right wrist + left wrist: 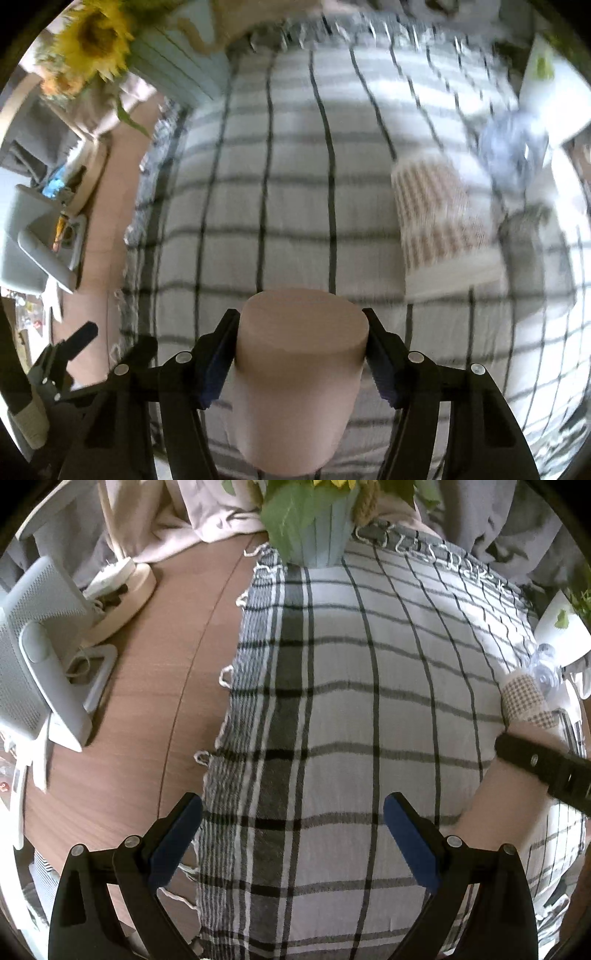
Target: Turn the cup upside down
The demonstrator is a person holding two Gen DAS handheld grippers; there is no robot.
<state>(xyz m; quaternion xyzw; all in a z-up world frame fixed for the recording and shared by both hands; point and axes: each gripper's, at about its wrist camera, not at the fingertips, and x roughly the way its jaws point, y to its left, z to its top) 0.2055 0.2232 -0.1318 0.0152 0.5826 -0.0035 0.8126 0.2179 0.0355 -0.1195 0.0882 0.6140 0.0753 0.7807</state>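
My left gripper (293, 840) hangs spread wide, holding nothing, over the checked cloth (351, 701) on the desk (155, 701). My right gripper (301, 356) pinches the pink cup (299, 369) above that cloth; view blurred.

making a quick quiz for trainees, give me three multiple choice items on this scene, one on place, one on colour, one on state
1. Where is the cup?
A. between the right gripper fingers
B. standing beside the flower pot
C. between the left gripper fingers

2. What colour is the cup?
A. dark green
B. pale pink
C. bright blue

3. What state is the left gripper in?
A. shut on the cup
B. shut on the cloth
C. open, holding nothing

Answers:
1 A, the right wrist view shows both fingers pressed against its sides.
2 B, its wall and flat end are pale pink.
3 C, its fingers stand wide apart with only the checked cloth visible between them.
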